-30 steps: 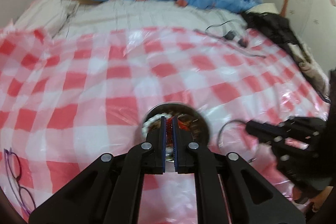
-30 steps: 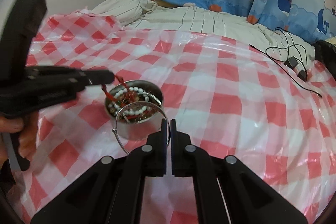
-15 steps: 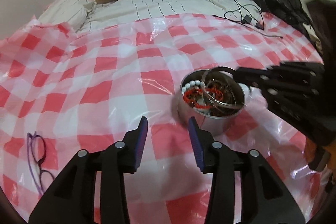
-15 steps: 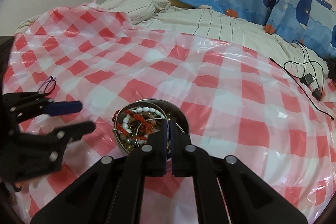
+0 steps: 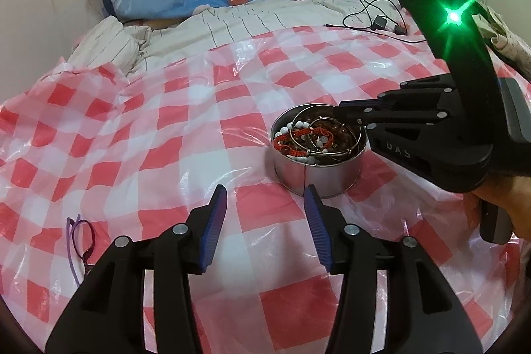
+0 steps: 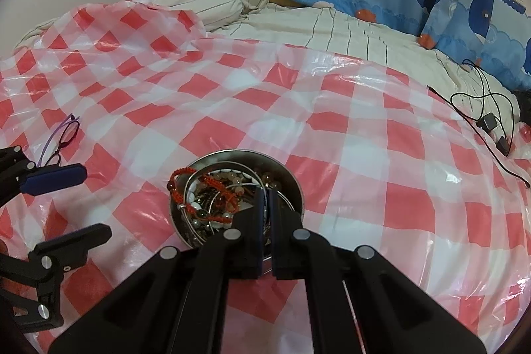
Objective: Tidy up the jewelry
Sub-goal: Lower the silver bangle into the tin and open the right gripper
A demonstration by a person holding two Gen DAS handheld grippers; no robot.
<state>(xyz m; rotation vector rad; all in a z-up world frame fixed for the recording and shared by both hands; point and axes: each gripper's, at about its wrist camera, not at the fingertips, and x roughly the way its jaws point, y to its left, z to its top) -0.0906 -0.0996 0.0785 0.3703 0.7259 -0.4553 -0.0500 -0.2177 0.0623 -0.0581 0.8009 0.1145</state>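
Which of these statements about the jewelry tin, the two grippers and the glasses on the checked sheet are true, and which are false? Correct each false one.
1. The left gripper is open and holds nothing. True.
2. The round metal tin is empty. False: it holds a white bead bracelet, a red cord bracelet and a silver bangle.
3. The right gripper has its tips over the tin's opening, fingers close together. True.
4. The purple glasses lie inside the tin. False: they lie on the red-and-white checked plastic sheet, well away from the tin.
5. The tin lies tipped on its side. False: it stands upright, open end up.
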